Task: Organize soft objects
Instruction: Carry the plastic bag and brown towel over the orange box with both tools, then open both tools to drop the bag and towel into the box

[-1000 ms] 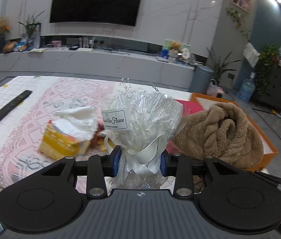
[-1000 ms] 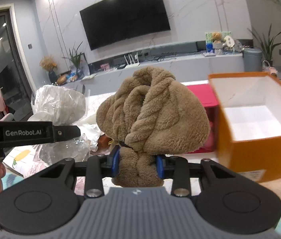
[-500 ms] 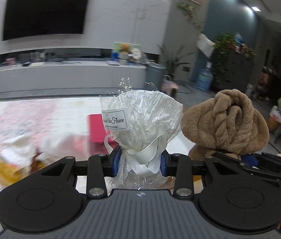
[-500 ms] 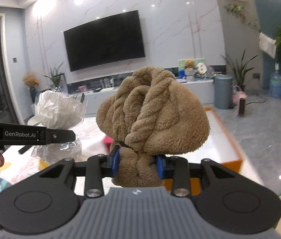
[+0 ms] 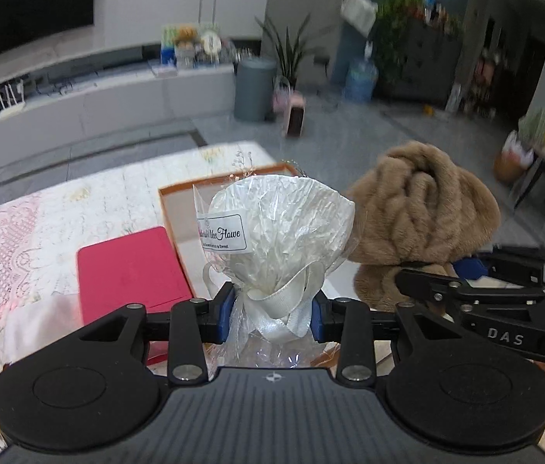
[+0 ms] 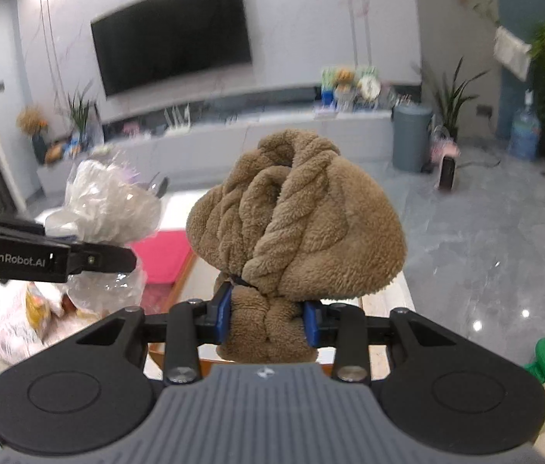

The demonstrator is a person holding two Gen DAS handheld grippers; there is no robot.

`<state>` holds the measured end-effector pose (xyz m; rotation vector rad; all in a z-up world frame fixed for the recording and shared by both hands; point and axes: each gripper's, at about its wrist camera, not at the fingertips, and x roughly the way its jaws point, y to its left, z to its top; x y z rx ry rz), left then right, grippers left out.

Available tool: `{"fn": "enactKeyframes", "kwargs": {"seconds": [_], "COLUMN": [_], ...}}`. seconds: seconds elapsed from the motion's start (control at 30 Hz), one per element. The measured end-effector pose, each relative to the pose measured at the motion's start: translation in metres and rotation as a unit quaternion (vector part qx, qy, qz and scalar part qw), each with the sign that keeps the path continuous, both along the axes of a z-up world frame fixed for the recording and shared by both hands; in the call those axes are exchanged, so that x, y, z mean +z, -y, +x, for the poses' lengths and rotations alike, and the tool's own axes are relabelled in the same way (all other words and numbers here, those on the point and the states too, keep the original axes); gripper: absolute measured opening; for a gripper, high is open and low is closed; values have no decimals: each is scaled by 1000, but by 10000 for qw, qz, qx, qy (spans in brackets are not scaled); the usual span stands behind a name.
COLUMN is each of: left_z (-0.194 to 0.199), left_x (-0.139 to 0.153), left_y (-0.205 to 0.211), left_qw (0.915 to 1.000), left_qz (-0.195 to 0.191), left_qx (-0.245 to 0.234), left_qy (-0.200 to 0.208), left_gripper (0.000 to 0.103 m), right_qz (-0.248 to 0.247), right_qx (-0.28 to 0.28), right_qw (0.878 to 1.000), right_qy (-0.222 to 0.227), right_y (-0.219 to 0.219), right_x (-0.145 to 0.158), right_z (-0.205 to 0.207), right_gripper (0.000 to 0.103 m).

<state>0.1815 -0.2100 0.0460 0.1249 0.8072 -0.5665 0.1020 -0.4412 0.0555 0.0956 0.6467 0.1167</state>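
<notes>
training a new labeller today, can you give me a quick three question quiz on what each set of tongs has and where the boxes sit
1. True or false: the left tongs are shut on the brown towel bundle.
2. What do the right tongs grip? A) tissue pack B) brown towel bundle C) red box
3. Fill in: in the left wrist view, the red box lies to the ____ of the orange box.

Key: 1 false, they hold the wrapped white bouquet at its ribbon; 2 B; 3 left.
</notes>
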Motion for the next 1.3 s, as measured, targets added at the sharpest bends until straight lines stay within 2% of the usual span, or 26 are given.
{"fn": "enactKeyframes", "kwargs": {"seconds": [0.2,0.37,0.6,0.77,0.9,1.13,1.27,1.3], "left_z": [27,43,59,65,66,73,73,73], "left_x": [-25,-49,-74,-92,-106,-119,-119,-119], "left_y": [40,59,81,91,96,98,96,94], "left_qw": [9962,9905,9829,9728,9637,9623,9626,9631], "left_qz": [781,1199,1603,2015,2353,2403,2426,2422], "left_qx": [-149,-297,-323,-517,-640,-577,-533,-496], "left_qy": [-360,-607,-848,-1017,-1089,-1137,-1082,-1064], "left_gripper": [43,43,43,44,44,47,57,62], "right_qz": [-405,-526,-895,-972,-1045,-1317,-1386,-1405], "right_qx": [436,544,883,1152,1182,1251,1237,1229], "right_qw": [9954,9885,9741,9620,9584,9539,9534,9533], "right_qy": [-747,-1309,-1878,-2278,-2381,-2389,-2379,-2375], "right_y": [9,17,14,13,14,5,6,6], "right_x": [-17,-41,-76,-95,-99,-103,-102,-102], "right_z": [62,102,141,148,157,156,154,154], "right_gripper": [36,36,37,36,35,35,36,36]}}
